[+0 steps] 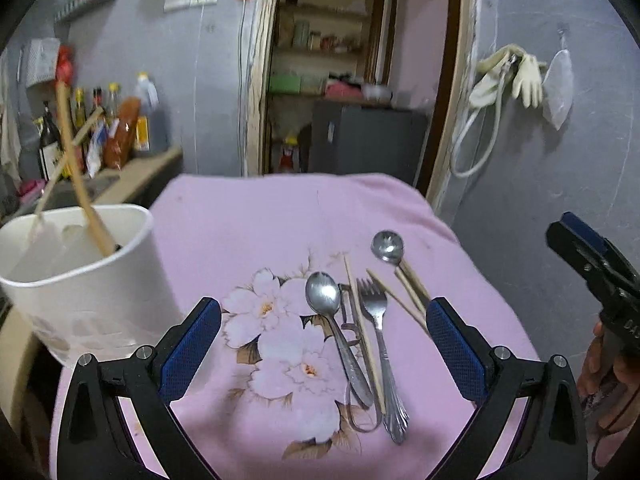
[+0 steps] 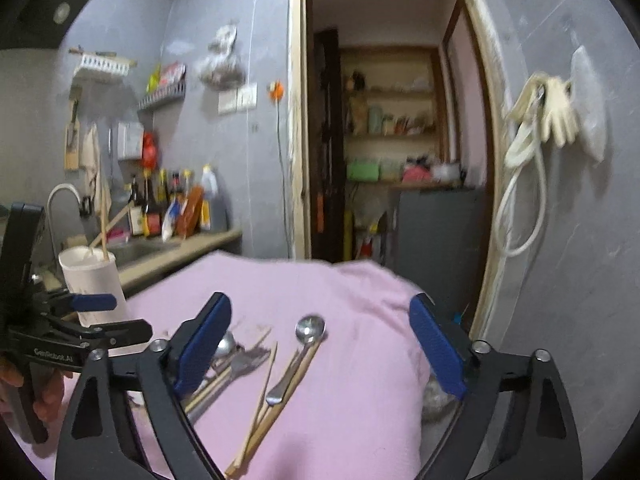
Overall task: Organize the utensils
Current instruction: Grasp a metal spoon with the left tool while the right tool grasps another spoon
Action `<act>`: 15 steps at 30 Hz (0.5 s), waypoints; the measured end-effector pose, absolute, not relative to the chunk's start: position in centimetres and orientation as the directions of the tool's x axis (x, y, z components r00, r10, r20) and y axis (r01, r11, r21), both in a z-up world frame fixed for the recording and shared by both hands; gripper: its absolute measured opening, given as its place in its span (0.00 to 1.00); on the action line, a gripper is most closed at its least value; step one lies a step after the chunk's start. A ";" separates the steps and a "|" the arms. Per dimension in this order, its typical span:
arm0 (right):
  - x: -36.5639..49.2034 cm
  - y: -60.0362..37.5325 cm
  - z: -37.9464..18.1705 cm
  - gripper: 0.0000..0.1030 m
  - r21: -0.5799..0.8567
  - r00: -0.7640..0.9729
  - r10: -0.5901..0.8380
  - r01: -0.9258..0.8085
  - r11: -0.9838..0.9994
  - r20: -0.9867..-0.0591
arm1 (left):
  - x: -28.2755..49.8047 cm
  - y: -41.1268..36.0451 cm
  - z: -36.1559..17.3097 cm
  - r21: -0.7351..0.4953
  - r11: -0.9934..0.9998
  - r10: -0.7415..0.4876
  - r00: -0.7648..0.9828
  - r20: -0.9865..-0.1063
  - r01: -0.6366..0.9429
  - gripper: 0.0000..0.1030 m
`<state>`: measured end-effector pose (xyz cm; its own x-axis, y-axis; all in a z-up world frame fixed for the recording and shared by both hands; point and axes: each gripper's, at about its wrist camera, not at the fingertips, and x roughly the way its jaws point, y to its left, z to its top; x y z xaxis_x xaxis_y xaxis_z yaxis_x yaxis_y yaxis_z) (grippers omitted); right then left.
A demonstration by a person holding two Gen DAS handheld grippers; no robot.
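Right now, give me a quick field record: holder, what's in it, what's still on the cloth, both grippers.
holder: white plastic cup, left of the pink floral cloth
in holder: wooden chopsticks, leaning
on cloth: large steel spoon, steel fork, small round steel spoon, loose wooden chopsticks
left gripper: open, empty, over the utensils
right gripper: open, empty

Each hand-held gripper (image 1: 324, 340) — black frame, blue pads, silver screws.

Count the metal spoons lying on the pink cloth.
2. A large oval steel spoon lies left of the steel fork; a small round-bowled steel spoon lies farther back right. Overlapping utensils could hide more.
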<state>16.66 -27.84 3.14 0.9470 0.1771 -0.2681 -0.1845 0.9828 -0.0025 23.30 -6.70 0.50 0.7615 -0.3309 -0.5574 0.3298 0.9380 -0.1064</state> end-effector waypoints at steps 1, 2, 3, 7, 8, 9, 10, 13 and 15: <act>17.8 -27.9 2.8 0.82 0.003 0.933 0.185 -0.193 0.981 -0.308 | 23.7 -6.9 0.3 -0.109 0.937 -0.333 0.754 -0.566 0.331 0.94; 18.8 -27.9 2.5 0.77 0.012 0.919 0.195 -0.203 0.979 -0.342 | 24.3 -7.0 0.1 -0.111 0.936 -0.333 0.745 -0.578 0.333 0.89; 19.7 -28.0 2.2 0.71 0.022 0.906 0.203 -0.210 0.977 -0.371 | 24.9 -7.2 -0.1 -0.111 0.936 -0.332 0.732 -0.595 0.334 0.86; 23.6 -28.4 0.6 0.62 0.074 0.835 0.233 -0.227 0.971 -0.499 | 27.4 -7.6 -1.4 -0.122 0.934 -0.328 0.675 -0.661 0.335 0.64; 24.4 -28.4 0.3 0.58 0.084 0.816 0.241 -0.232 0.969 -0.525 | 28.0 -7.6 -1.8 -0.126 0.935 -0.325 0.661 -0.676 0.331 0.60; 25.4 -28.4 -0.2 0.56 0.091 0.797 0.245 -0.235 0.968 -0.552 | 28.6 -7.6 -2.2 -0.133 0.936 -0.323 0.647 -0.691 0.326 0.58; 26.3 -28.4 -0.6 0.55 0.101 0.775 0.253 -0.240 0.965 -0.579 | 29.1 -7.5 -2.6 -0.142 0.936 -0.325 0.635 -0.701 0.323 0.55; 28.2 -28.1 -1.3 0.53 0.128 0.724 0.275 -0.252 0.959 -0.632 | 30.9 -7.2 -3.5 -0.166 0.941 -0.319 0.604 -0.730 0.296 0.54; 29.8 -27.7 -1.7 0.53 0.119 0.696 0.270 -0.258 0.959 -0.666 | 31.5 -7.1 -3.7 -0.164 0.943 -0.311 0.600 -0.737 0.288 0.54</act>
